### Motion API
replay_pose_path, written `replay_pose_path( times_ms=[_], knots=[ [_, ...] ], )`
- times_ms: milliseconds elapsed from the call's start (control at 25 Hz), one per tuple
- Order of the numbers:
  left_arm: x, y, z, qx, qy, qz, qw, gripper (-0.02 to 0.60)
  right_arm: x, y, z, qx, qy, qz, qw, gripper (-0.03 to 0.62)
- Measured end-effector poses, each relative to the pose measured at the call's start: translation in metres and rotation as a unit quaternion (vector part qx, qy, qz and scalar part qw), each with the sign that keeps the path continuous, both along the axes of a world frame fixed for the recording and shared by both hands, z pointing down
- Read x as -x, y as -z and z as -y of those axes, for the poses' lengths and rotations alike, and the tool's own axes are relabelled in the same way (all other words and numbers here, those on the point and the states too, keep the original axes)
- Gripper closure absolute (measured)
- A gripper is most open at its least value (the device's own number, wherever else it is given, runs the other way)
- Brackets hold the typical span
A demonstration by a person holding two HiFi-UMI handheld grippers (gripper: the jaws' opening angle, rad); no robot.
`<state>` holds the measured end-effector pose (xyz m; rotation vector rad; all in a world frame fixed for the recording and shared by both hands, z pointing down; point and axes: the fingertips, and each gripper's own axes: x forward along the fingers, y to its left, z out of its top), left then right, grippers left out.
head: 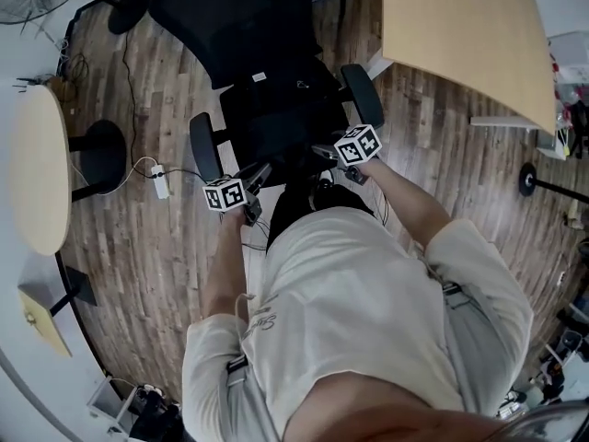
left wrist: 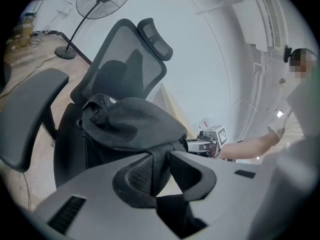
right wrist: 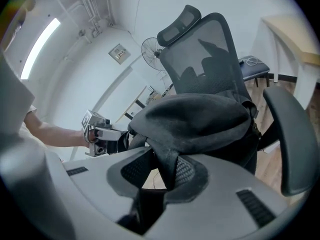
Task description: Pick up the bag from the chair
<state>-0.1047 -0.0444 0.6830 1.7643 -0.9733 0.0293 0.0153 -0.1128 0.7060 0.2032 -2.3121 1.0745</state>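
Left gripper view showed the left gripper point(left wrist: 161, 163) with its fingers point(left wrist: 137, 176) clamped on a dark strap point(left wrist: 160, 151) of the bag point(left wrist: 130, 124); right gripper view showed the right gripper point(right wrist: 165, 170) pinching a second strap point(right wrist: 164, 154) the same way. One strap per side probably kept the load level and stopped it swinging. Just beyond both sets of fingers the bag hung slumped, in front of the chair point(left wrist: 125, 69) back; whether it cleared the seat could not be told. Farther off stood a fan point(left wrist: 104, 0)
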Motion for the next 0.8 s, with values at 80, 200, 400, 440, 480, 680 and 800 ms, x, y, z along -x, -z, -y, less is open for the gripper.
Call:
replay_pose_path(
  times_ms=[80, 200, 400, 440, 480, 680, 800],
  knots=[
    [0.004, 0.007, 0.008, -0.012, -0.014, -0.007, 0.9998, 0.494, 0.003, 0.007, 0.008, -0.002, -0.011, -0.007, 1.0, 0.523],
    [0.015, 0.02, 0.02, -0.037, -0.032, -0.015, 0.9987, 0.495, 0.013, 0.018, 0.021, -0.007, -0.021, -0.01, 1.0, 0.52],
    [0.02, 0.038, 0.044, -0.074, -0.064, -0.043, 0.9942, 0.495, 0.02, 0.032, 0.047, -0.008, -0.026, -0.009, 1.0, 0.52],
    [0.022, 0.041, 0.05, -0.078, -0.066, -0.051, 0.9935, 0.495, 0.022, 0.034, 0.053, -0.011, -0.029, -0.009, 0.999, 0.519],
    [0.023, 0.043, 0.055, -0.081, -0.069, -0.055, 0.9928, 0.495, 0.023, 0.036, 0.058, -0.014, -0.034, -0.01, 0.999, 0.519],
    [0.029, 0.053, 0.069, -0.097, -0.096, -0.059, 0.9888, 0.505, 0.032, 0.045, 0.076, -0.021, -0.066, -0.011, 0.998, 0.514],
    [0.028, 0.064, 0.08, -0.112, -0.102, -0.073, 0.9858, 0.506, 0.032, 0.052, 0.088, -0.025, -0.082, -0.008, 0.996, 0.513]
  ],
)
